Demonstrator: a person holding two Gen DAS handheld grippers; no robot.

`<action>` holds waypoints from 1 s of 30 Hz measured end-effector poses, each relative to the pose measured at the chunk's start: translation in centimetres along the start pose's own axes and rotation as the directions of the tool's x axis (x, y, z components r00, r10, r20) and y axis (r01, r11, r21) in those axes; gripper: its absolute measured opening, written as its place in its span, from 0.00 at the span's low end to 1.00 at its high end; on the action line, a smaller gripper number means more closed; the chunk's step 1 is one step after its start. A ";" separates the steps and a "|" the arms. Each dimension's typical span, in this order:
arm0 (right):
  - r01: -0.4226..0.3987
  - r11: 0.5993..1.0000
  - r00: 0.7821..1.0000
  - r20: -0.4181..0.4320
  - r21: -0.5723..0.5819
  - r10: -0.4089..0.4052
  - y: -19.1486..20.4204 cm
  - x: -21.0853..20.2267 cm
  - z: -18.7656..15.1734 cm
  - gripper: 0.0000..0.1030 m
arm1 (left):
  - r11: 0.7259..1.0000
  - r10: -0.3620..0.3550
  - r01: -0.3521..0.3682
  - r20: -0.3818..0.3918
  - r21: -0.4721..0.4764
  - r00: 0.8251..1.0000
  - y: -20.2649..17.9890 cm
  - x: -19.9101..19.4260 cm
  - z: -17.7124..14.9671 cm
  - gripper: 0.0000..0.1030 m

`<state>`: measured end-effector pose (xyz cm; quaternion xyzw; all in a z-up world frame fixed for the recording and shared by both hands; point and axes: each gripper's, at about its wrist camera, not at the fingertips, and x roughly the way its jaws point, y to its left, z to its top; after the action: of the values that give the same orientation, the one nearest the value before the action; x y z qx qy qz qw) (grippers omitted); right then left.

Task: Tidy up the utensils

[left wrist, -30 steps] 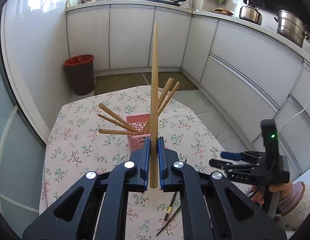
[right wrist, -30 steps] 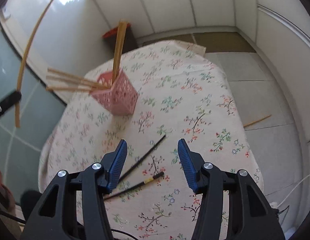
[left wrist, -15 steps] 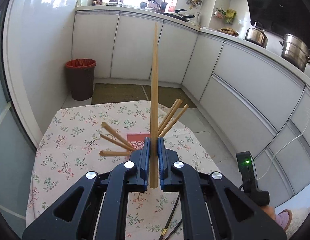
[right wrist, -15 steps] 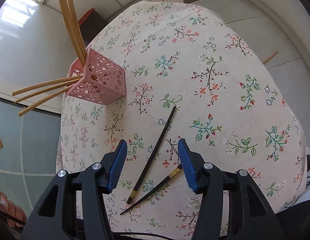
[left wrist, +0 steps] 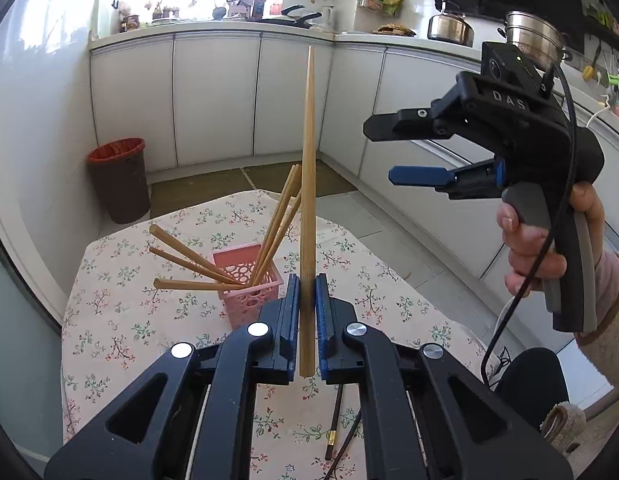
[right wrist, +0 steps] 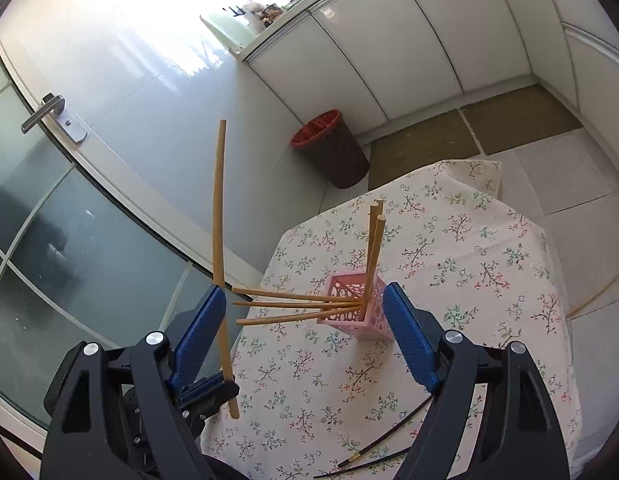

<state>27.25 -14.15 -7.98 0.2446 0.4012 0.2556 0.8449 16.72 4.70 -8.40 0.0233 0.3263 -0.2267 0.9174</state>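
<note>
The black chopsticks (left wrist: 334, 420) run hidden beneath the fingers (left wrist: 327, 320).

Upright wooden chopstick (left wrist: 308, 200) — pink holder (left wrist: 249, 288) below

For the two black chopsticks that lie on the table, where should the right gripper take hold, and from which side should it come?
Probably near the middle of the black chopsticks, coming from above with the jaws across their length. They lie flat, close together and thin on the floral tablecloth, so nothing offers an edge from the side. The right gripper is empty, its jaws opening; the left gripper holds a wooden chopstick.
</note>
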 end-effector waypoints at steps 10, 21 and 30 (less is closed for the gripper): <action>0.262 0.912 0.962 -0.161 0.317 -0.221 -11.3 0.7 -7.8 0.77 | 0.988 0.098 -0.022 -0.509 0.153 0.855 0.1 9.1 -8.8 0.07; 0.391 0.881 0.907 -0.274 0.266 -0.320 -14.2 2.3 -11.3 0.77 | 0.987 0.133 -0.040 -0.647 0.156 0.751 1.5 13.2 -10.3 0.36; 0.410 0.869 0.889 -0.336 0.278 -0.313 -15.2 3.4 -12.1 0.77 | 0.973 0.231 -0.193 -0.585 0.128 0.778 2.1 19.7 -8.0 0.40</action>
<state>22.99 -20.88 -25.95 0.2682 0.5935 0.0498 0.7572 26.38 0.21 -26.95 0.1576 0.5859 -0.1132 0.7868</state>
